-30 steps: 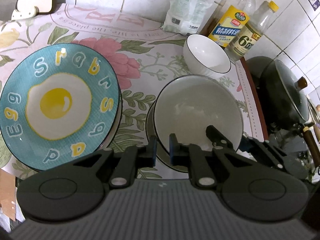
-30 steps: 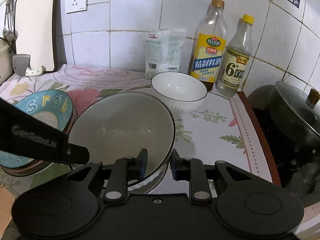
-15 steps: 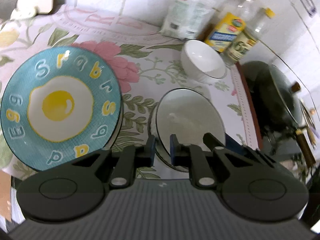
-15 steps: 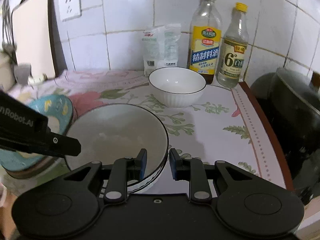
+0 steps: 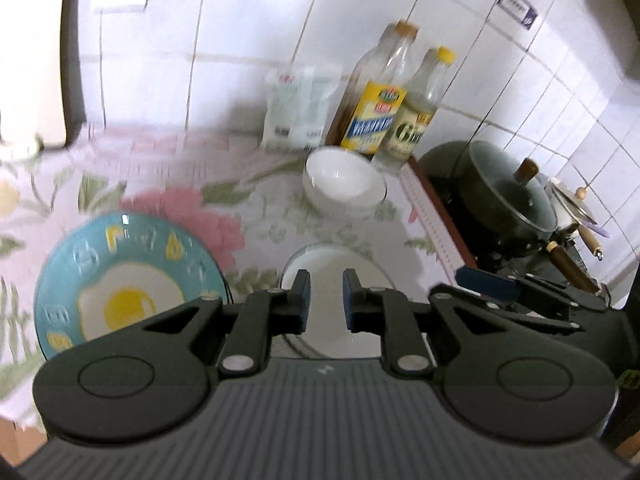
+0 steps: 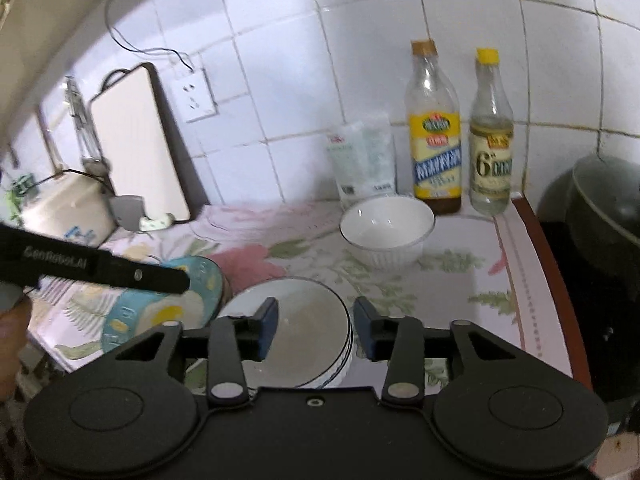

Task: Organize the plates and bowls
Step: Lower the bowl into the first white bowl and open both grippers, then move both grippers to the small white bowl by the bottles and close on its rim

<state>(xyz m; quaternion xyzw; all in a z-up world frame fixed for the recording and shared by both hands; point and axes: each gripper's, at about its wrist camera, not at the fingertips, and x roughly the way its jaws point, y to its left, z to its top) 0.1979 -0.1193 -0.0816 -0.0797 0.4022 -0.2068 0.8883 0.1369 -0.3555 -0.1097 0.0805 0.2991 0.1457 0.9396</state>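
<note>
A wide white bowl with a dark rim (image 6: 296, 332) sits nested on other white dishes on the flowered cloth; it also shows in the left wrist view (image 5: 324, 280). My right gripper (image 6: 316, 330) is open and empty, raised above and behind its right rim. My left gripper (image 5: 325, 300) is open and empty above the same bowl. A blue egg plate (image 5: 128, 280) tops a stack to the left, also in the right wrist view (image 6: 160, 312). A small white ribbed bowl (image 5: 344, 182) (image 6: 386, 228) stands further back.
Two bottles (image 6: 436, 160) (image 6: 490, 156) and a white packet (image 6: 364, 164) stand by the tiled wall. A dark lidded pot (image 5: 504, 200) sits on the stove at right. A cutting board (image 6: 136, 144) leans at back left. The left gripper's body (image 6: 92, 268) crosses the right view.
Both grippers have let go of the wide bowl's rim, opened, and pulled up and back. The bowl now rests on the dishes below it.
</note>
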